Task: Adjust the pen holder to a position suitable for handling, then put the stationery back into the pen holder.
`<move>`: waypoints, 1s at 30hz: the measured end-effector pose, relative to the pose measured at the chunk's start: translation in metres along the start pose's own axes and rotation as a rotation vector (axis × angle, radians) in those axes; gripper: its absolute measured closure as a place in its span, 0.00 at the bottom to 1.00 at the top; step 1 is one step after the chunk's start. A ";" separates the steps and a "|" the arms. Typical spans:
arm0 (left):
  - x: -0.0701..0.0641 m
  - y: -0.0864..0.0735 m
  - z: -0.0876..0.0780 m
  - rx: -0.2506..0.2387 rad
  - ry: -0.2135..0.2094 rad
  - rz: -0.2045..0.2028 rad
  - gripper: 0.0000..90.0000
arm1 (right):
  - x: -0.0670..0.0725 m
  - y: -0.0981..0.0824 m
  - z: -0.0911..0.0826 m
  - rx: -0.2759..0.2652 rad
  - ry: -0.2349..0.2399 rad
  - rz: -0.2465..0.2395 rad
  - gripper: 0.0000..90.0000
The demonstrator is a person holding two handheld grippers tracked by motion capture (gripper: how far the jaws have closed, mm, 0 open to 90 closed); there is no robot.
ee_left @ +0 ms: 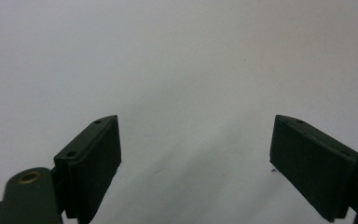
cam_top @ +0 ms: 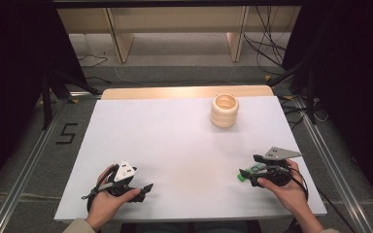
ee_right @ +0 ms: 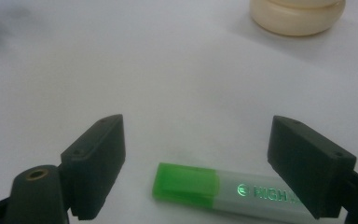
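Observation:
A green-capped highlighter [ee_right: 214, 191] lies flat on the white table, between and just below the jaws of my right gripper [ee_right: 196, 163], which stand wide apart around it without touching. In the high view the highlighter [cam_top: 243, 175] pokes out at the tip of the right gripper [cam_top: 248, 171] near the front right. A cream ribbed cup [cam_top: 224, 110] stands upright at the back right, its base [ee_right: 297, 16] also visible ahead of the right jaws. My left gripper [cam_top: 145, 188] rests at the front left, open [ee_left: 196, 154] over bare table.
The white tabletop [cam_top: 175, 145] has a wooden strip along its far edge. Beyond it are a wooden shelf frame [cam_top: 175, 29] and cables on the floor. Metal rails run along both sides of the table.

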State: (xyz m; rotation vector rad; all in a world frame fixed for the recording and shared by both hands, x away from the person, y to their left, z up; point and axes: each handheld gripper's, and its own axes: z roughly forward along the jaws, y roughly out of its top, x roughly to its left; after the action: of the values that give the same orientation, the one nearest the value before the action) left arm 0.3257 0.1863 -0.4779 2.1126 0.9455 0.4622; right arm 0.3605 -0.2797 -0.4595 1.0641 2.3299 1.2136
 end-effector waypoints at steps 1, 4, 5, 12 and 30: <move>0.000 0.000 0.000 -0.001 0.000 -0.001 0.18 | 0.000 0.000 0.000 0.000 0.000 0.000 0.22; 0.000 0.000 0.000 0.000 0.001 -0.001 0.18 | 0.000 0.000 0.000 -0.003 0.001 0.001 0.22; 0.000 0.001 0.000 0.000 0.000 -0.002 0.18 | 0.000 0.000 0.000 -0.003 0.001 0.002 0.22; 0.000 0.001 0.001 -0.001 0.002 -0.004 0.18 | 0.000 0.000 -0.001 -0.001 -0.003 0.002 0.22; 0.000 0.001 -0.002 -0.027 0.008 -0.025 0.18 | -0.037 0.014 -0.005 0.052 -0.187 0.080 0.82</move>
State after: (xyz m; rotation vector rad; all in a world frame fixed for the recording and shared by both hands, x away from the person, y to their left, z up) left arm 0.3254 0.1871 -0.4761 2.0738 0.9645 0.4684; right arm 0.3893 -0.3049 -0.4476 1.2430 2.2050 1.0371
